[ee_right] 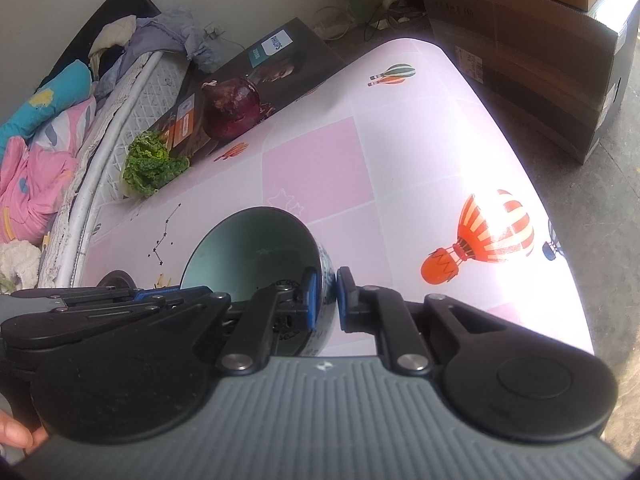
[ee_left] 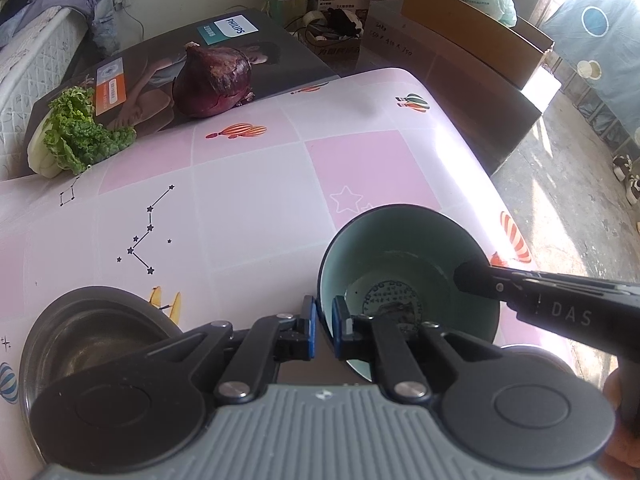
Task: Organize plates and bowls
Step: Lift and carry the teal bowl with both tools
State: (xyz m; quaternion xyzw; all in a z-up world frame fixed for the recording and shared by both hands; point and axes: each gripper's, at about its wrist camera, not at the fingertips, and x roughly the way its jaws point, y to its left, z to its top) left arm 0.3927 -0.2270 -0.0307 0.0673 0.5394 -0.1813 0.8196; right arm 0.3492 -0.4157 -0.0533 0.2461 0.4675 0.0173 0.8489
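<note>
A pale green bowl (ee_left: 404, 256) with a dark patterned outside is held tilted above the pink tablecloth (ee_left: 248, 184). My left gripper (ee_left: 324, 330) is shut on the bowl's near-left rim. My right gripper (ee_right: 325, 304) is shut on the bowl (ee_right: 256, 248) at its right rim, one pad inside and one outside; it comes in from the right in the left wrist view, its finger (ee_left: 476, 276) over the rim. A round metal dish (ee_left: 92, 332) rests on the table left of the bowl.
A red onion (ee_left: 214, 80) and a leafy green vegetable (ee_left: 76, 136) lie by a dark printed box (ee_left: 224, 48) at the table's far side. Bedding (ee_right: 36, 152) lies left of the table. Cardboard boxes (ee_right: 532, 52) stand beyond the table's right edge.
</note>
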